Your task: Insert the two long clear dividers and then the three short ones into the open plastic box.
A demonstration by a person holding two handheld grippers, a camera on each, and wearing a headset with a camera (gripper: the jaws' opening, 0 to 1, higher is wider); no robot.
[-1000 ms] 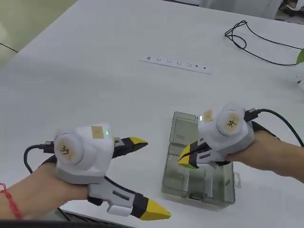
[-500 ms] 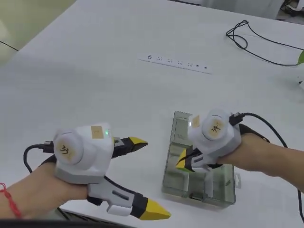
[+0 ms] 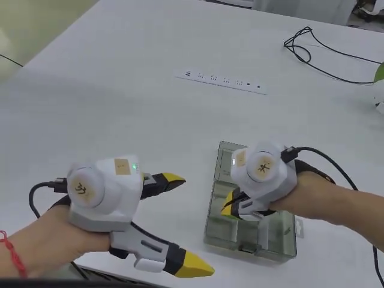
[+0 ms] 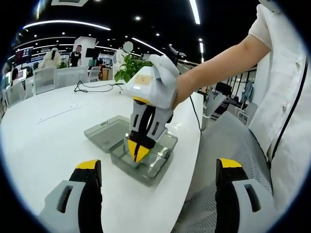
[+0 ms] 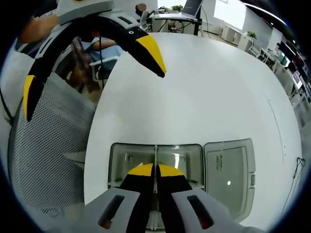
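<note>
The open clear plastic box [image 3: 264, 252] lies near the table's front edge, with its lid [image 3: 231, 159] folded flat behind it. My right gripper [image 3: 229, 209] points down into the tray, jaws shut. In the right gripper view, a thin clear divider [image 5: 155, 153] shows edge-on, rising from the right gripper's [image 5: 155, 170] tips across the tray [image 5: 116, 160]. My left gripper [image 3: 187, 225] hovers to the left of the box, open and holding nothing. The left gripper view shows the right gripper [image 4: 137, 150] dipping into the box [image 4: 146, 172].
A white power strip [image 3: 223, 80] lies mid-table. A black cable [image 3: 312, 54] loops at the far right, and a green leaf [image 3: 379, 72] shows at the right edge. The table's front edge runs just below the box. People and desks stand in the background.
My right gripper has moved left and lower, deeper over the box tray. The left gripper has stayed where it was, still open.
</note>
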